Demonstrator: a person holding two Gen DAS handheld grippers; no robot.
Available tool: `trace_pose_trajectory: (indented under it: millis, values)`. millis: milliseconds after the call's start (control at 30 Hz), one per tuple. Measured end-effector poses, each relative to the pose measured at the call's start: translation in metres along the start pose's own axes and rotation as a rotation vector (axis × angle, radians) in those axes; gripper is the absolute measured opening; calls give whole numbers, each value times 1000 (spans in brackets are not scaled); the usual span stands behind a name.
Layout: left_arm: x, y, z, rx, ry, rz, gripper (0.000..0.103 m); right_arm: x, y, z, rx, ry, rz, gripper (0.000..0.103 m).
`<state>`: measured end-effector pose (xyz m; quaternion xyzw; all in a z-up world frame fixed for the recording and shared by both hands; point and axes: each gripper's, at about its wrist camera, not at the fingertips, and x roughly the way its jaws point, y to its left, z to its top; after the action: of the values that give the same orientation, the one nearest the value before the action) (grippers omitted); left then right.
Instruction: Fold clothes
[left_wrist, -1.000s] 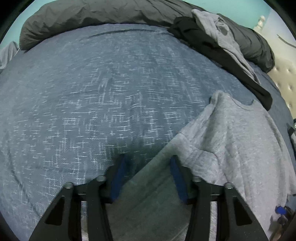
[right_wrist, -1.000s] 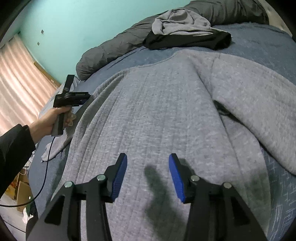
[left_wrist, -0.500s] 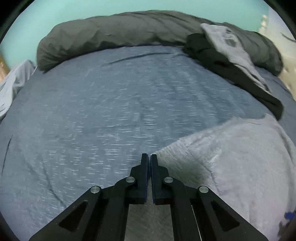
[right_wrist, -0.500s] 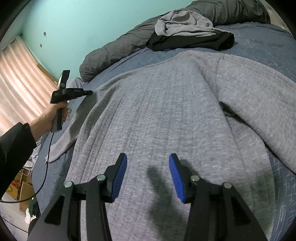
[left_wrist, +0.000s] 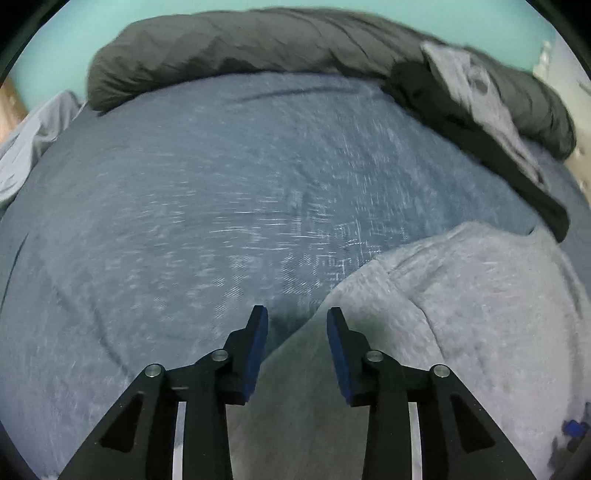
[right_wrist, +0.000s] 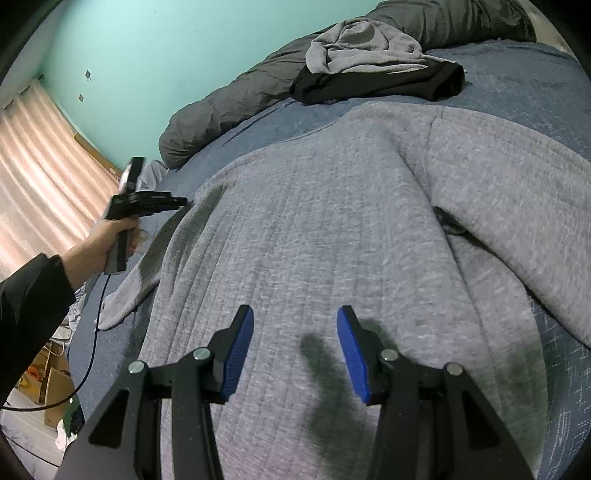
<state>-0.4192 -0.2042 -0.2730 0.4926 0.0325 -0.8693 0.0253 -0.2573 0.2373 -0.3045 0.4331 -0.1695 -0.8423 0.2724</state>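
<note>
On the blue bedsheet (right_wrist: 517, 74), a grey sweatshirt (right_wrist: 332, 229) lies spread flat. Right gripper (right_wrist: 295, 347) hovers over its body, jaws wide apart, holding nothing; fabric extends to 12 o'clock. Left gripper (left_wrist: 297, 334) stands parted and empty, the sweatshirt's edge running between its fingers, the bulk at 3 o'clock. A hand (right_wrist: 99, 247) holds it. No legible writing.

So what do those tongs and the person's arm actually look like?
Both tongs, left and right, are black angular frames with silver rivets and blue ribbed pads. The left one has a pistol-style handle trailing a thin dark cable. The person wears a black sleeve.
</note>
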Motion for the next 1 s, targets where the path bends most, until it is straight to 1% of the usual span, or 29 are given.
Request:
trace_pose_trajectory:
  millis: [33,100,133,200,267,300,500,567,667,767,833,900,1000]
  values:
    - [-9,3,-5,-9,-10,-9,36,-1,1,0,1,-1,0,48]
    - [-28,0,-23,-5,-18,-63,36,-2,1,1,2,-5,0,48]
    - [-36,-1,-29,6,-16,-77,36,-3,2,1,4,-7,0,48]
    - [-56,-13,-55,39,-8,-135,36,-5,2,1,10,-13,1,48]
    - [-67,-23,-73,47,1,-180,36,-5,2,2,18,-14,9,48]
    - [-74,-28,-87,45,17,-211,36,-6,3,3,16,-15,11,48]
    - [-104,-47,-161,10,106,-323,36,-23,11,4,-3,-12,10,48]
    - [-114,-53,-185,18,126,-346,36,-30,11,2,8,2,21,48]
    - [-128,-55,-212,27,158,-354,36,-44,3,-5,58,31,31,53]
    - [-140,-57,-237,33,194,-374,37,-63,-5,-11,101,53,35,53]
    - [-147,-60,-253,39,216,-389,40,-87,-13,-20,123,49,23,54]
    - [-155,-63,-268,44,238,-405,43,-107,-20,-28,135,66,-1,56]
    - [-166,-67,-291,53,272,-428,43,-135,-30,-47,145,115,-41,56]
